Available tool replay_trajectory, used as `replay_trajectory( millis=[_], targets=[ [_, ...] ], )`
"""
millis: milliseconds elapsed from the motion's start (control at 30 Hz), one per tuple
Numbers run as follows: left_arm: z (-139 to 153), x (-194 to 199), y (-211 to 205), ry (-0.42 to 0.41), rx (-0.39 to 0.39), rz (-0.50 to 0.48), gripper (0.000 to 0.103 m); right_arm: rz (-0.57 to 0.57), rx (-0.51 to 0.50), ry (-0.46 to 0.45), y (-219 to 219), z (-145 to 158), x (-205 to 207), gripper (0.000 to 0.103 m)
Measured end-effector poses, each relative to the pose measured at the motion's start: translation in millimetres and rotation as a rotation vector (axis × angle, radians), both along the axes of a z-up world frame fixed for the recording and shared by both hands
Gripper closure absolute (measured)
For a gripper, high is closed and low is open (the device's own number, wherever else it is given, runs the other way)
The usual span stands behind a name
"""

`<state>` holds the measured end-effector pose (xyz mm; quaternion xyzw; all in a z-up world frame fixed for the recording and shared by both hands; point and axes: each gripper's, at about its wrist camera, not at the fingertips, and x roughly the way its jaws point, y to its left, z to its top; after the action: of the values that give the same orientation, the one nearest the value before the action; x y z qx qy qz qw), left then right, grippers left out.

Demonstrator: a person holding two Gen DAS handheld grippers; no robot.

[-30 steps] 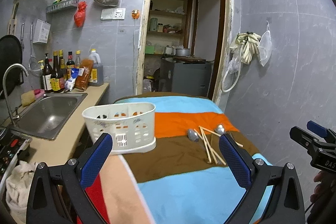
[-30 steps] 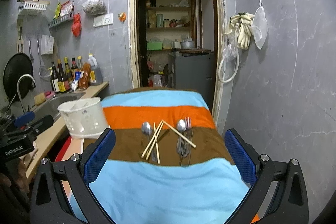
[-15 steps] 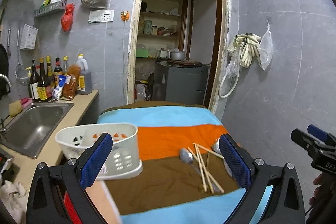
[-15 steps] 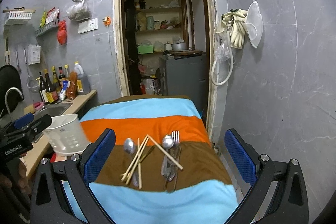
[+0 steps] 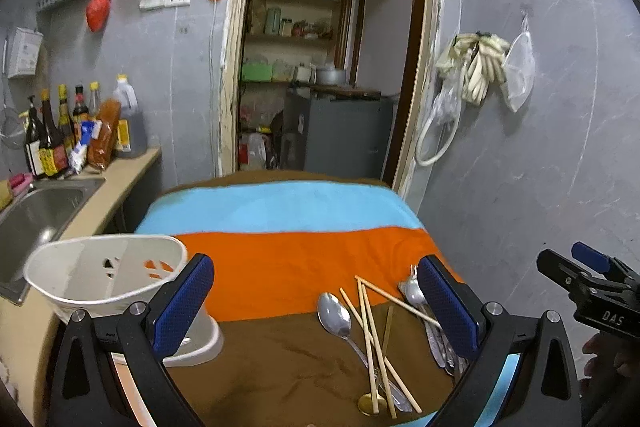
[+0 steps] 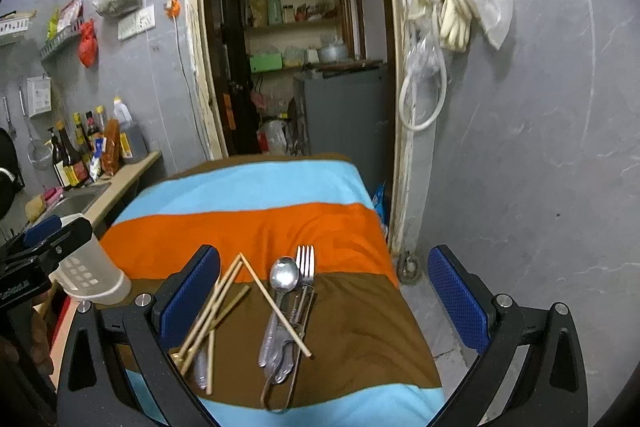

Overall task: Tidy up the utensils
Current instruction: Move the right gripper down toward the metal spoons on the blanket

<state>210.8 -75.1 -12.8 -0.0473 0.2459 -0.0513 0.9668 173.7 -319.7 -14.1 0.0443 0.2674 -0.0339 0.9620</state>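
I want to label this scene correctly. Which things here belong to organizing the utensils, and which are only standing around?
Belong to the job:
white caddy
spoon
chopsticks
fork
second spoon
left gripper, right gripper, both open and empty

Just lying about:
sauce bottles
sink
gloves
striped cloth

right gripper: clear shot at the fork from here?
Probably yes. The right gripper is open with nothing above the fork. One chopstick lies across the handles, and a spoon lies close beside it, so a clean single pick looks tight.
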Motion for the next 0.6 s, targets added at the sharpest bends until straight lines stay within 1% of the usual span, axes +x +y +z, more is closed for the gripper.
replay_trajectory(
  millis=[100,200,300,400,600],
  targets=[
    [-14.7,17.0,-2.3,0.059,-0.006,0.003,0.001,0.018,0.02,0.042,-5.7,-17.2,18.2,0.001],
    [-31.3,34.9,-3.0,0.121,-0.026,0.017,0.001,0.042,0.031,0.108,-9.1,-38.0,40.6,0.001],
    [-45.7,49.5,-3.6,0.153,-0.049,0.029,0.001,0.072,0.062,0.159,-11.9,-59.2,56.7,0.001],
    [-62.9,65.3,-6.4,0.193,-0.052,0.039,0.001,0.093,0.088,0.196,-13.4,-80.3,69.8,0.001],
    [-95.6,89.6,-12.3,0.264,-0.066,0.031,0.001,0.142,0.131,0.234,-9.2,-114.7,87.6,0.001]
  ],
)
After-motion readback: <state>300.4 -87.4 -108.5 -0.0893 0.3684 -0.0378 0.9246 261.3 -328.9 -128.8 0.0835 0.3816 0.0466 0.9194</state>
